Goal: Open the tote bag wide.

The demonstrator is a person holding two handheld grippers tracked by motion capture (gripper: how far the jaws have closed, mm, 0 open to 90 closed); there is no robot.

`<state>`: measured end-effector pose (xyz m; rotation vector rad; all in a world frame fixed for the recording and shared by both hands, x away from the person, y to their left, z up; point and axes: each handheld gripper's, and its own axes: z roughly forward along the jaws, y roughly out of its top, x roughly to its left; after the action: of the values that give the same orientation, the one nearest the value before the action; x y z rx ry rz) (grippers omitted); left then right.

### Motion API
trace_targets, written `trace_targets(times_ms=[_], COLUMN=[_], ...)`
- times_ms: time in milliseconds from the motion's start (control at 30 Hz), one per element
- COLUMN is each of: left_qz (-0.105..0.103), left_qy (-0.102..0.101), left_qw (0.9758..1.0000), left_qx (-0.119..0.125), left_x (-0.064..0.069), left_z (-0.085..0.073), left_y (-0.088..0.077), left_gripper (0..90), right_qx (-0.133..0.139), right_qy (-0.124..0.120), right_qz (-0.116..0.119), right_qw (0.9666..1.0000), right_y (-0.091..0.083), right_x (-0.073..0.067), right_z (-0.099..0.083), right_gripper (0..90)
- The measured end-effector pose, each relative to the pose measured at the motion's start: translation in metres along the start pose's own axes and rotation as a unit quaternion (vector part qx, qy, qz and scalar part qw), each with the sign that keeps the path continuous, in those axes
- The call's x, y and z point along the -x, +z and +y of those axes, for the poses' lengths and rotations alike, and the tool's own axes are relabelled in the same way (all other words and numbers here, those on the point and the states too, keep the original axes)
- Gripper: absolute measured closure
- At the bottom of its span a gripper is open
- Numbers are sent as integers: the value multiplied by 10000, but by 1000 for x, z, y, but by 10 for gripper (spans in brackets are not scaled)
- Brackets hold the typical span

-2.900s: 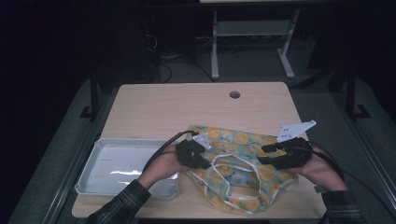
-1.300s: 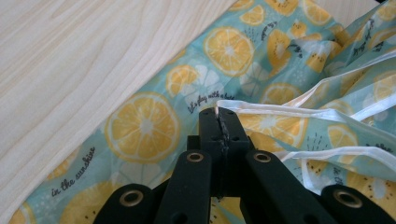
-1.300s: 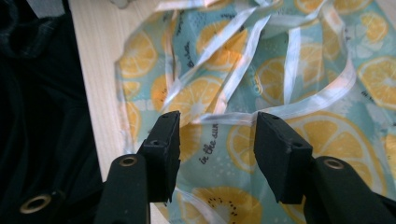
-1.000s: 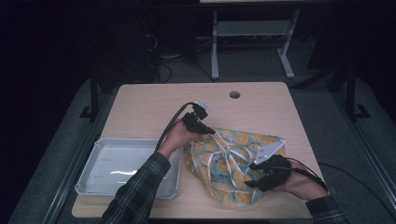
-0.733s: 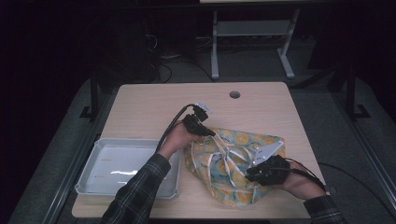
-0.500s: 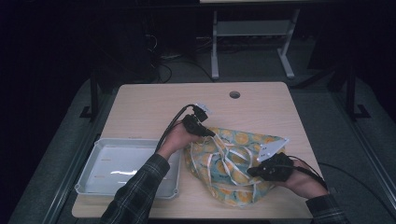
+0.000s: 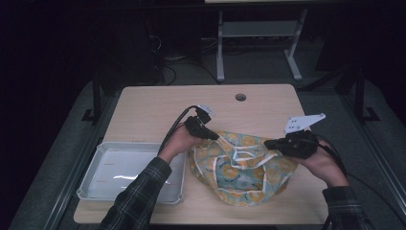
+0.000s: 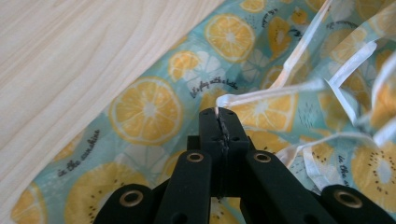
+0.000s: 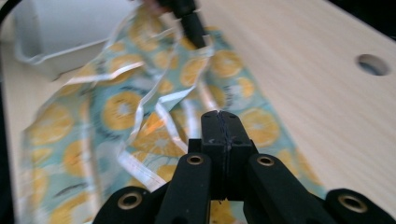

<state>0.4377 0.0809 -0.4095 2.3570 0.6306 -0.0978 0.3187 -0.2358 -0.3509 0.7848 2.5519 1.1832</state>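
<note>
The fruit-print cloth was being spread on the bench: left hand-held gripper pinched its white hem at ten o'clock, right hand-held gripper was pressed together at three o'clock, apparently on an edge; pulling apart seemed next

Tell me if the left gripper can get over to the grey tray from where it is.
Probably yes, once it lets go. The left gripper is shut on the cloth's white edge, and the tray lies close beside that forearm with bare table between.
</note>
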Motion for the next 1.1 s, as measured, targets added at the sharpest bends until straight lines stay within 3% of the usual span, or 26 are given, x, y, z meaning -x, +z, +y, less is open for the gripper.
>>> trace_targets(times_ms=[133,400,567,700,833,900,1033,1100], left_qz=[83,265,499,501,564,605,633,694], left_qy=[-55,-259,-391,-430,-502,-508,-516,-489], left_qw=[9999,9993,9971,9964,9956,9956,9958,9960], left_qx=[-28,-93,-414,-532,-558,-501,-407,-285], left_x=[-6,-15,-20,-23,-23,-23,-25,-24], left_z=[-3,-9,-15,-18,-19,-18,-17,-15], left_y=[-1,1,11,18,22,20,12,5], left_gripper=[899,899,899,899,889,856,719,644], right_qx=[-19,-471,-881,-1220,-1375,-1377,-1270,-1123], right_qy=[238,760,1003,1139,1158,1204,1447,1499], right_qz=[-280,-616,-607,-579,-542,-523,-460,-440], right_qw=[9993,9941,9892,9843,9822,9817,9802,9813], right_y=[3,21,42,58,66,67,61,54], right_x=[22,54,67,74,76,77,81,82], right_z=[-2,-27,-46,-61,-65,-65,-64,-60], right_gripper=[892,896,897,897,896,885,768,715])
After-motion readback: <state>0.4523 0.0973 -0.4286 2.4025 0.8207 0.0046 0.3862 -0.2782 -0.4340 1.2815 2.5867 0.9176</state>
